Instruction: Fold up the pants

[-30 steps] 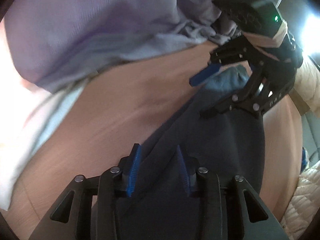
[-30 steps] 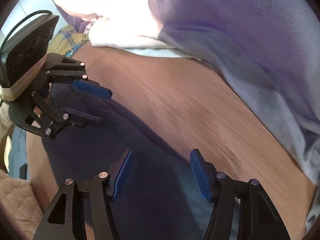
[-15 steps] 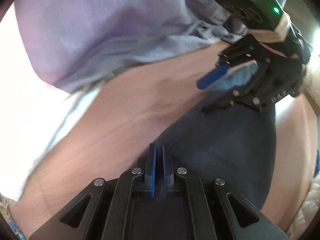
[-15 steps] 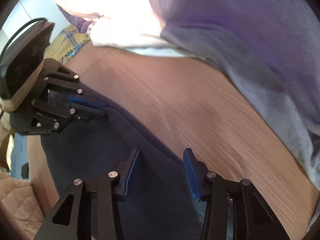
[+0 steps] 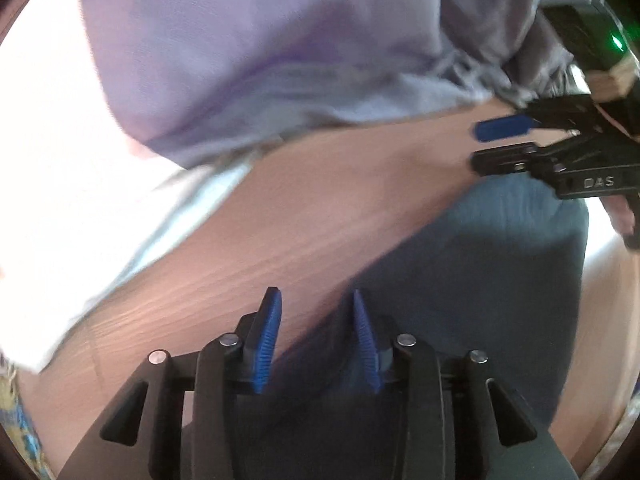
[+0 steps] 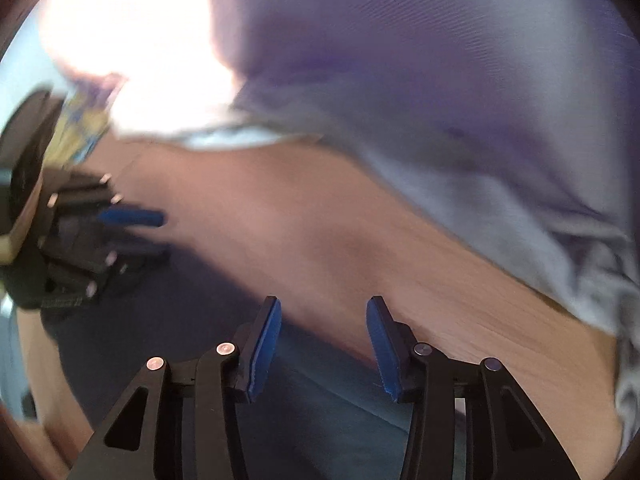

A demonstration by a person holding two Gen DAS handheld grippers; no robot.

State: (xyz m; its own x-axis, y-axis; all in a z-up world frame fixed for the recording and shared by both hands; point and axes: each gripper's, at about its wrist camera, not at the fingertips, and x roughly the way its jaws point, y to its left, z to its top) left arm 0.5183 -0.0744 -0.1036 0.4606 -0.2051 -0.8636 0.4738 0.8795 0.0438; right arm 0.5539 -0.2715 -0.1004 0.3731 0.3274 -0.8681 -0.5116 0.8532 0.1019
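Dark navy pants (image 5: pixel 480 280) lie folded on a wooden table (image 5: pixel 320 208); they also show in the right wrist view (image 6: pixel 180 320). My left gripper (image 5: pixel 316 312) is open and empty at the pants' near edge, jaws apart with the cloth edge below them. My right gripper (image 6: pixel 322 320) is open and empty over the pants' edge. The right gripper (image 5: pixel 500 142) shows open at the far right of the left wrist view. The left gripper (image 6: pixel 136 232) shows blurred at the left of the right wrist view.
The person's lilac shirt (image 5: pixel 280 60) hangs over the table's far side, also in the right wrist view (image 6: pixel 440 80). A yellow and blue patterned cloth (image 6: pixel 80 128) lies at the left. Bright glare fills the upper left of both views.
My left gripper was shut on the pants' edge half a second ago and has opened. My right gripper has opened a little wider. Both have pulled back slightly.
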